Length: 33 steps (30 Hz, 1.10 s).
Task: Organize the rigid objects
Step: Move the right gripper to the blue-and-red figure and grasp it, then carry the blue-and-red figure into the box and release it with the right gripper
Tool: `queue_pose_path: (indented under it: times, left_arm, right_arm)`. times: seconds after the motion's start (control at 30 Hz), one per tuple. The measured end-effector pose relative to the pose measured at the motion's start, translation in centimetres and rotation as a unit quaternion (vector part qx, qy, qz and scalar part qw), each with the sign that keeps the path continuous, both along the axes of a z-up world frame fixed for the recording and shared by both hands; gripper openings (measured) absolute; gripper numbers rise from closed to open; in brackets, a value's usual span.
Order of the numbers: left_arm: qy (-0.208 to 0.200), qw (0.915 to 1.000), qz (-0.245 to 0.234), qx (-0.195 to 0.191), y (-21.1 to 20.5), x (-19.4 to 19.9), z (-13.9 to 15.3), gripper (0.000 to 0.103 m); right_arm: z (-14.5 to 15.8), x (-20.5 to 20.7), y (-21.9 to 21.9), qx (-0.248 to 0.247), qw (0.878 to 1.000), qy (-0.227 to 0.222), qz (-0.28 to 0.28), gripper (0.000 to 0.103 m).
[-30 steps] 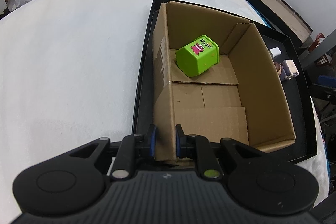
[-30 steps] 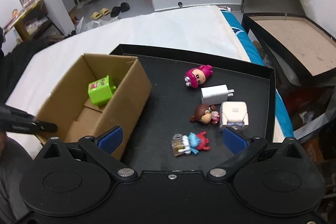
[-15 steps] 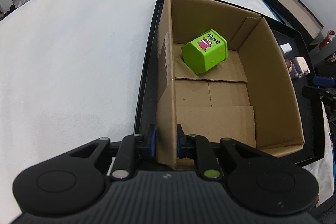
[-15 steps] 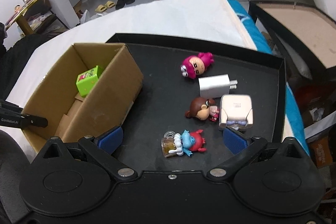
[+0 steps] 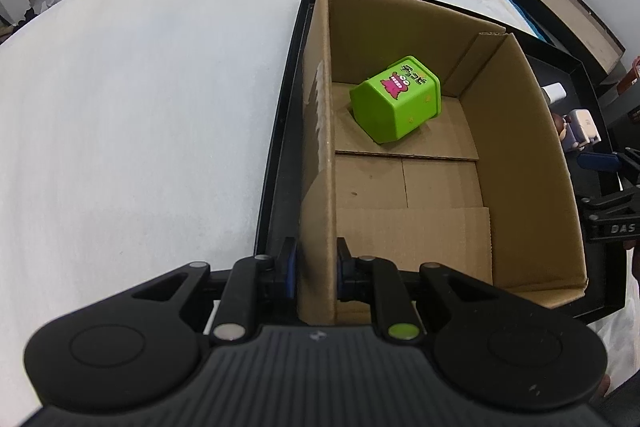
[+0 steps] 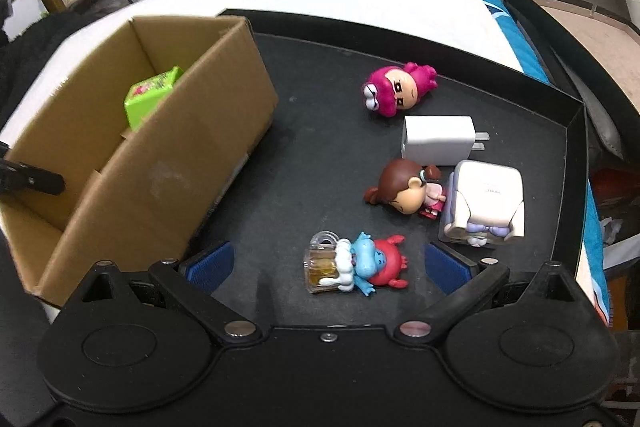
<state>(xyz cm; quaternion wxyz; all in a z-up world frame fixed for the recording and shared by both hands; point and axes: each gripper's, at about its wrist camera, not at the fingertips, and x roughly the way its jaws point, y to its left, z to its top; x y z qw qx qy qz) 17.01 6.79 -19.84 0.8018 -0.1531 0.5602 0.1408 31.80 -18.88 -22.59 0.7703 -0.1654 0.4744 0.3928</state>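
Between the right tongs (image 6: 326, 263), wide open, lies the blue toy (image 6: 356, 265), long side across the gap, near the tray's (image 6: 576, 187) front edge. Left tongs (image 5: 314, 263) pinch the box (image 5: 316, 187) wall.

Green toy cube (image 6: 150, 99): lower half hidden behind the near wall of the cardboard box (image 6: 168, 171). Brown-haired figure (image 5: 562, 129) and pale charger (image 5: 584, 127): mostly hidden beyond the box's right wall. Lettering on the cube's top too small to read.
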Motion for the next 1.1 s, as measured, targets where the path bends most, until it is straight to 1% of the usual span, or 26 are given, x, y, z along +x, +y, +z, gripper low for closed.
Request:
queue_pose_path:
  times: [0.1, 0.13, 0.2, 0.23, 0.27, 0.3, 0.33, 0.47, 0.7, 0.83, 0.97, 1.03, 1.1]
  left_arm:
    - [-0.003, 1.0000, 0.002, -0.002, 0.1, -0.1, 0.1, 0.016]
    - [-0.002, 1.0000, 0.004, -0.002, 0.1, -0.1, 0.1, 0.016]
    - [-0.003, 0.9999, 0.008, -0.006, 0.3, -0.2, 0.2, 0.016]
    - [-0.004, 0.9999, 0.010, -0.009, 0.4, -0.3, 0.2, 0.016]
    - [-0.004, 0.9999, 0.013, -0.010, 0.5, -0.4, 0.2, 0.016]
    - [-0.004, 0.9998, 0.014, -0.011, 0.5, -0.4, 0.3, 0.016]
    - [-0.004, 0.9998, 0.014, -0.010, 0.5, -0.4, 0.3, 0.016]
    - [-0.007, 0.9999, 0.009, -0.007, 0.2, -0.5, 0.4, 0.016]
    - [-0.020, 0.9997, 0.008, -0.012, 0.4, -1.0, 0.8, 0.016]
    - [-0.027, 0.9994, 0.009, -0.018, 0.6, -1.2, 0.8, 0.016]
    - [-0.025, 0.9996, 0.002, -0.010, 0.2, -1.0, 0.8, 0.016]
    - [-0.030, 0.9994, -0.004, -0.014, 0.1, -1.1, 0.8, 0.016]
    - [-0.033, 0.9992, -0.001, -0.020, 0.4, -1.2, 0.7, 0.016]
  right_arm:
    - [-0.6, -0.2, 0.3, -0.011, 1.000, -0.013, 0.002, 0.102]
    - [-0.8, -0.3, 0.5, -0.015, 1.000, -0.019, 0.004, 0.098]
    - [-1.4, -0.6, 0.9, -0.030, 0.999, -0.027, 0.012, 0.086]
    - [-1.7, -0.8, 1.0, -0.039, 0.999, -0.029, 0.017, 0.075]
    - [-2.0, -1.0, 1.1, -0.047, 0.998, -0.032, 0.021, 0.069]
    - [-1.9, -1.1, 1.0, -0.039, 0.998, -0.032, 0.022, 0.062]
    - [-1.6, -1.1, 1.0, -0.036, 0.999, -0.033, 0.024, 0.059]
    - [-0.9, -0.9, 0.2, -0.025, 0.999, -0.025, 0.012, 0.059]
    - [0.2, -0.6, -0.8, -0.007, 1.000, -0.015, -0.014, 0.059]
    - [0.6, -0.7, -1.0, -0.012, 0.999, -0.023, -0.020, 0.059]
    - [1.2, -1.2, -1.2, -0.015, 0.999, -0.030, -0.029, 0.059]
    - [1.3, -1.4, -1.3, -0.017, 0.999, -0.025, -0.035, 0.059]
    - [1.7, -1.6, -1.1, -0.025, 0.998, -0.034, -0.037, 0.059]
